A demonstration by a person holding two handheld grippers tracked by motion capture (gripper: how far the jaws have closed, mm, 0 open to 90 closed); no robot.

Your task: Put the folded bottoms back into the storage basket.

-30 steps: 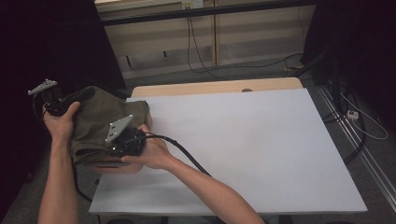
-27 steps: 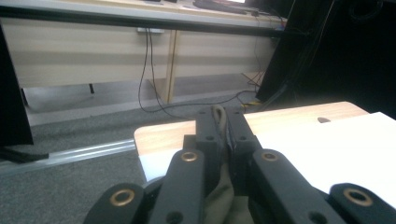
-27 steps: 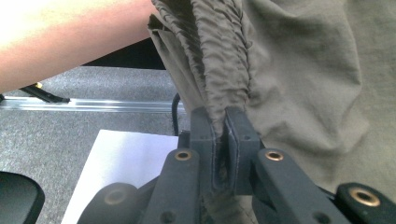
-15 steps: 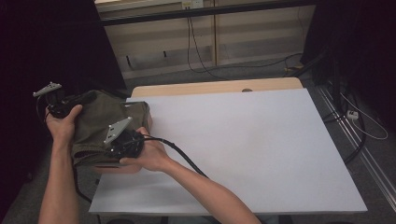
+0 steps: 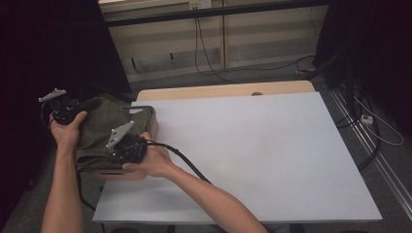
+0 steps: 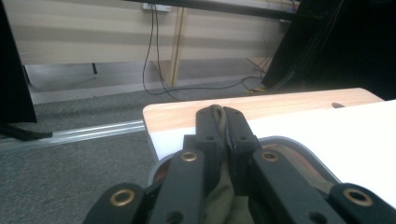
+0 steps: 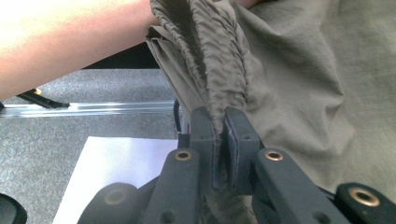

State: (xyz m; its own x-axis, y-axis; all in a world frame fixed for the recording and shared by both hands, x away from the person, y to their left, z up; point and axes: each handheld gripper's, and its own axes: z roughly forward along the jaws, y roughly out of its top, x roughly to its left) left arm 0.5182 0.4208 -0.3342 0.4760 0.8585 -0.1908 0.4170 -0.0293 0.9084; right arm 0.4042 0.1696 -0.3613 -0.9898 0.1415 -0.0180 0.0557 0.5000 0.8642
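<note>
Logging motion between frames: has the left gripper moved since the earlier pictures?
Yes, slightly. In the high view the left gripper, shut on the crumpled olive-green cloth, has drifted toward the white table and nearer the person.

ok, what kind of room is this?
Probably a lab or recording workspace, not a home: a bare white table, loose cables along the wall and floor, dark curtains on both sides.

Two bare forearms reach in from the bottom edge, both angled toward the left side. The left hand point(image 5: 67, 130) holds the left claw point(image 5: 73, 108) raised, well out to the left, its jaws pressed together on a fold of olive cloth point(image 5: 99, 127). The right hand point(image 5: 151, 160) holds the right claw point(image 5: 127, 148) lower and nearer, jaws likewise clamped on bunched cloth, cable trailing along the right forearm.
</note>
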